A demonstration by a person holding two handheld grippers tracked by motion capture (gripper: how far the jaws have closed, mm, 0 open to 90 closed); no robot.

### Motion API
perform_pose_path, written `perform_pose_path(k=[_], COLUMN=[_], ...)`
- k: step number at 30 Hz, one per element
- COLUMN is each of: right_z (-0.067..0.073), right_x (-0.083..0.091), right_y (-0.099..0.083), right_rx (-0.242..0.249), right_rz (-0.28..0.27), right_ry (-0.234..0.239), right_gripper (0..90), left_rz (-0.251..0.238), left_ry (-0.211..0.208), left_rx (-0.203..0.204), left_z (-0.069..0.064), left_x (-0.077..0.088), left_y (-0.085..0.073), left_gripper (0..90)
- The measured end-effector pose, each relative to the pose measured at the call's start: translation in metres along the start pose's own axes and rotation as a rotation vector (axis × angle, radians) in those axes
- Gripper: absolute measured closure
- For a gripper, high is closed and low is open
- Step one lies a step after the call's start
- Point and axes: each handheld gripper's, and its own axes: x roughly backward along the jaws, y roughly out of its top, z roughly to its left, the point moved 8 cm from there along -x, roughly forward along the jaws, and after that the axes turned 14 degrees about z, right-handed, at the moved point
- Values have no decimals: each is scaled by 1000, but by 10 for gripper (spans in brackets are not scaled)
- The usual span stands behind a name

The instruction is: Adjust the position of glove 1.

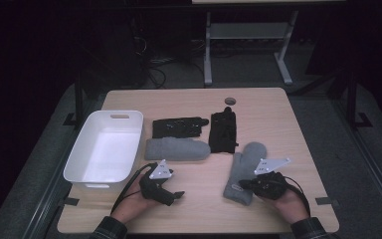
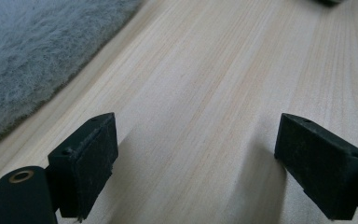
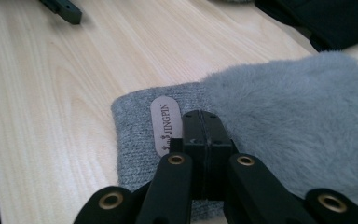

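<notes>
My right jaws (image 3: 205,140) sit closed over the grey mitten's (image 3: 284,116) cuff, beside its "JINGPIN" tag (image 3: 165,125); my left jaws (image 2: 196,163) gape empty.

Occlusions and cut-offs

Right gripper (image 3: 204,122) fingers cover part of the grey mitten's (image 3: 279,116) cuff; whether fabric is pinched between them cannot be told. Second grey mitten (image 2: 37,51) cropped by frame edge in left gripper view.

You are seeing a white tub (image 1: 104,149) sitting at centre left. Two black gloves (image 1: 179,127) are lying mid-frame beside it.
</notes>
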Motion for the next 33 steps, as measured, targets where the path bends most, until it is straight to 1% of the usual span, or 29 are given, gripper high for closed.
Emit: perform_pose_path(k=[1,3,4,7,8,9,12,14,15,18,20,27,29,31,33], right_z=[2,2,1,-3,-6,-6,-7,-5,-5,-1,2,14,17,18,22], right_x=[3,6,11,16,18,18,20,22,22,20,18,11,5,3,-3], right_y=[1,1,1,-1,-5,-7,-12,-20,-20,-28,-30,-22,-16,-13,-5], right_rx=[3,4,9,8,6,-1,1,-1,-1,-9,6,51,59,62,91], right_rz=[-16,-26,-39,-44,-41,-37,-31,-24,-24,-1,13,27,26,28,31], right_ry=[-1,2,-3,-14,-15,-18,-22,-21,-21,-11,-4,30,49,53,65], right_gripper=[900,900,900,900,900,900,900,900,900,900,900,900,900,900,900], left_rz=[-1,-1,-1,0,0,0,-1,-1,-1,-2,-2,-1,-1,-2,0], left_ry=[1,1,1,1,0,0,0,-1,-1,0,0,-1,0,0,3], left_rx=[0,0,-1,-1,0,0,1,2,2,1,1,1,1,1,-1], left_z=[0,0,0,0,0,0,0,0,0,0,0,0,0,0,0], left_x=[0,0,0,0,0,0,0,0,0,0,0,0,0,0,0], left_y=[0,0,0,0,0,0,0,0,0,0,0,0,0,0,0], left_gripper=[124,124,124,124,124,124,124,124,124,124,124,124,124,124,124])
